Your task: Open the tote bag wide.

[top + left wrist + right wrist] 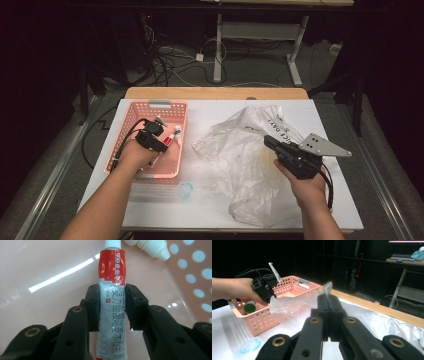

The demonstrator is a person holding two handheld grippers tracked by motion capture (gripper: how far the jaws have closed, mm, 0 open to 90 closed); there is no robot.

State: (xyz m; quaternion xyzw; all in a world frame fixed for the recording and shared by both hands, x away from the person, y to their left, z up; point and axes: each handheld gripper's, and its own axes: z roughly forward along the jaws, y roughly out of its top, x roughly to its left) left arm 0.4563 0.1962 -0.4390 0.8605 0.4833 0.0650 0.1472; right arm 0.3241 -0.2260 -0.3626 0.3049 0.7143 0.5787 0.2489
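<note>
A red and white ointment tube (111, 267) with printed text lies lengthwise between the jaws of my left gripper (112, 305), which is shut on it just above the floor of a pink perforated basket (195, 277). From above, the left gripper (162, 147) sits inside the basket (131, 115) with the tube's red end (170, 140) poking out ahead. My right gripper (329, 305) is shut on a pinched fold of a clear plastic bag (294, 303). In the high view the right gripper (267, 141) is over the crumpled bag (240, 160).
A white dropper bottle (147, 247) lies in the basket beyond the tube. A clear bluish round lid (185, 190) rests on the white table (210, 212) in front of the basket. A green-capped item (250, 308) shows through the basket wall. Cables and desk legs lie beyond the table.
</note>
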